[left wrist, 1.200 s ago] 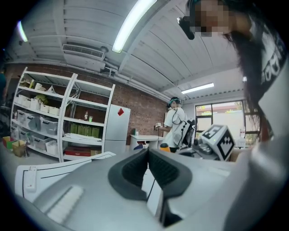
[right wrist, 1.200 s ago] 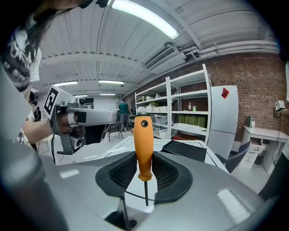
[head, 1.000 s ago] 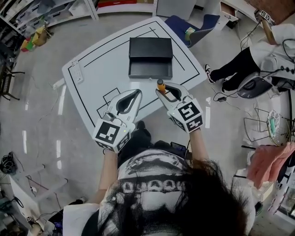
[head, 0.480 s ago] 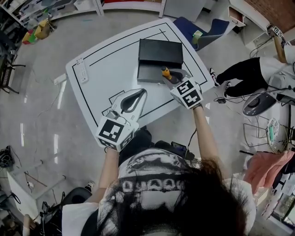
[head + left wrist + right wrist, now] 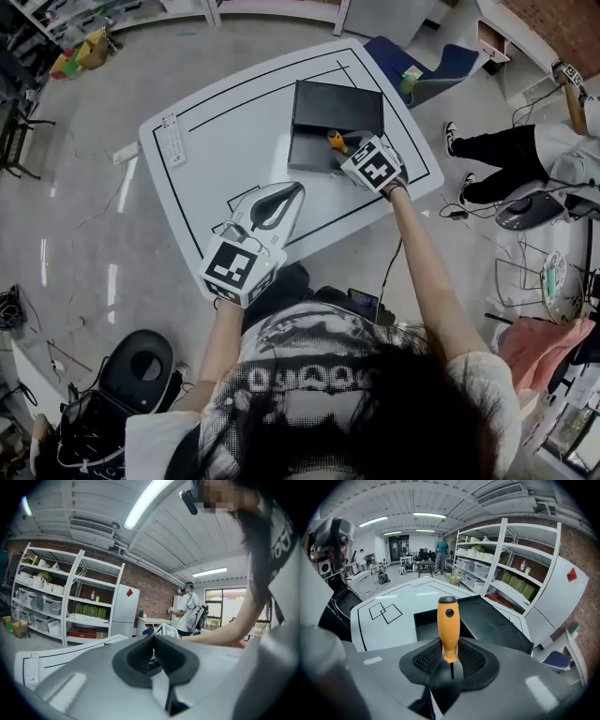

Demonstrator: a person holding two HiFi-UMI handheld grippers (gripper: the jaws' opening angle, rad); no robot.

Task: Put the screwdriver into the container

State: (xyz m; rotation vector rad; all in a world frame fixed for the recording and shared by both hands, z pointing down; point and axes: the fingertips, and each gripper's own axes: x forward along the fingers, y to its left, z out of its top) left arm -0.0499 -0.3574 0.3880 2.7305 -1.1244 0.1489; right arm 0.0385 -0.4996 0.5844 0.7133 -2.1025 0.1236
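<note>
Your screwdriver has a smooth orange plastic handle and thin metal shaft; the container looks matt black.

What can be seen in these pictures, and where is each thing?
table: one, white with black lines, centre of the head view.
container: one, black, on the table's far side.
screwdriver: one, orange handle, upright in the right gripper, at the container's near edge.
flat oblong item: one, white, near the table's left edge.
chair: one, blue, beyond the table.
shelving: white, along the brick wall.
other person: one, dark trousers, right of the table.
left gripper: one, grey, jaws together, empty, over the table's near edge.
right gripper: one, grey, closed on the screwdriver.
</note>
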